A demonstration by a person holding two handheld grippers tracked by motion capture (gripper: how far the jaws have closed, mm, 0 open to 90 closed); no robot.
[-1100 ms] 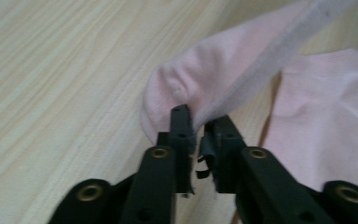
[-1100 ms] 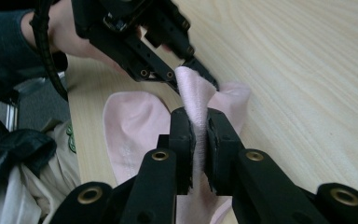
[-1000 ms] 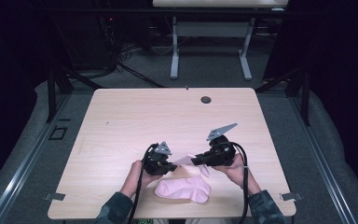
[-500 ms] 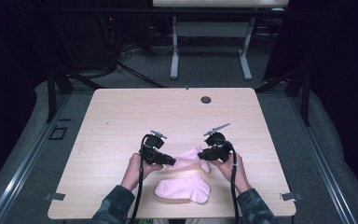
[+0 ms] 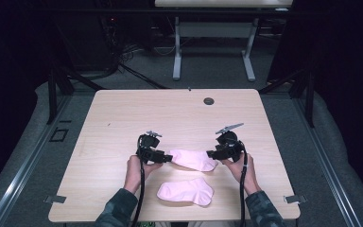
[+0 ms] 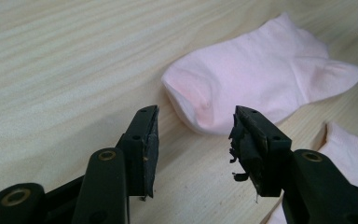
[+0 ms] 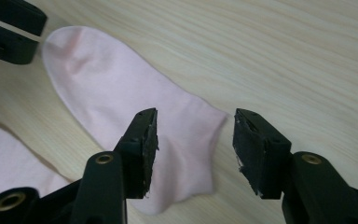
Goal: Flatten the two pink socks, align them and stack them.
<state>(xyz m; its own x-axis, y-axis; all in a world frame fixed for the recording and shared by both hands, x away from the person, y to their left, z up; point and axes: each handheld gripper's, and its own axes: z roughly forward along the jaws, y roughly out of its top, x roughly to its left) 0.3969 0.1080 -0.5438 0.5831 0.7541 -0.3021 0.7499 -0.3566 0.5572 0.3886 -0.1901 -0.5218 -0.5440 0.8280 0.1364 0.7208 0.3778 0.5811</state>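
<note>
Both grippers have let go of the upper sock (image 5: 193,159) since a second ago and drawn apart to its two ends, their jaws just opening. My left gripper (image 5: 166,157) now stands with jaws apart and nothing between them, just short of the toe. My right gripper (image 5: 211,154) hovers, jaws apart, over the cuff end without pinching it. That sock lies flat on the table (image 5: 123,123); the second sock (image 5: 185,192) lies just beside it, nearer me.
</note>
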